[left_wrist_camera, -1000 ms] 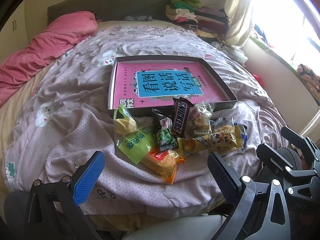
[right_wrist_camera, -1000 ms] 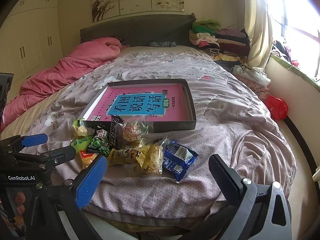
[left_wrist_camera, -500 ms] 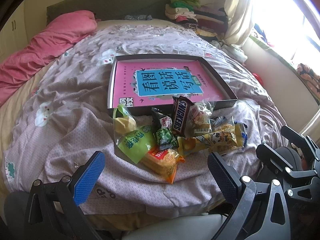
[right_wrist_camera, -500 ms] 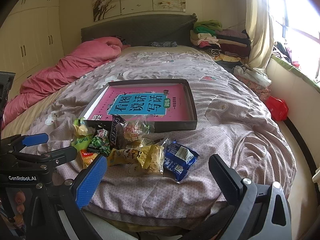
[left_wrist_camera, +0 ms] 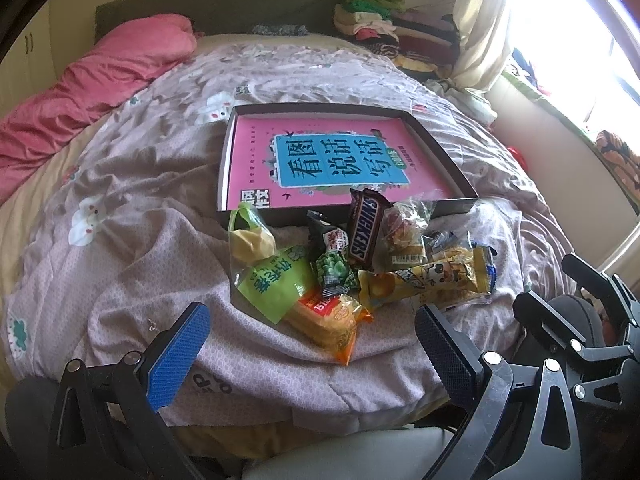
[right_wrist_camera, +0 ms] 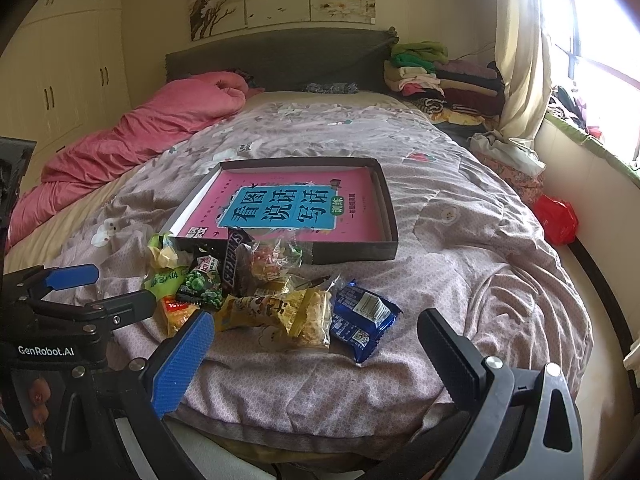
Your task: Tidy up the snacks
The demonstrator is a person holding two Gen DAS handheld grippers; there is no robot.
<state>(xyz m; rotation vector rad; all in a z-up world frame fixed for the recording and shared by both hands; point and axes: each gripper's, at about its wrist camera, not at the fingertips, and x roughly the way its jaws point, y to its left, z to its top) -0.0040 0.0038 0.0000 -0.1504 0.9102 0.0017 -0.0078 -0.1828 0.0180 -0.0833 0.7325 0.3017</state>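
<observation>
Crinkly foil: blue snack packet (right_wrist_camera: 362, 316) lies just ahead of my right gripper (right_wrist_camera: 312, 356), fingers apart, empty. I approach low, pinching its edge. Left gripper (left_wrist_camera: 308, 344) also spread, empty.

1. Quilt (left_wrist_camera: 160, 184) — mauve, scattered with white animal motifs; rolled duvet (left_wrist_camera: 100, 76) plain pink.
2. Dark box (right_wrist_camera: 352, 250); inside, a pink book (left_wrist_camera: 332, 160) bearing a blue title panel.
3. Snickers bar (left_wrist_camera: 364, 232) — brown; cookie packet (right_wrist_camera: 362, 316) blue.

Snack pile (left_wrist_camera: 360, 268) lies before dark tray (left_wrist_camera: 448, 152)
</observation>
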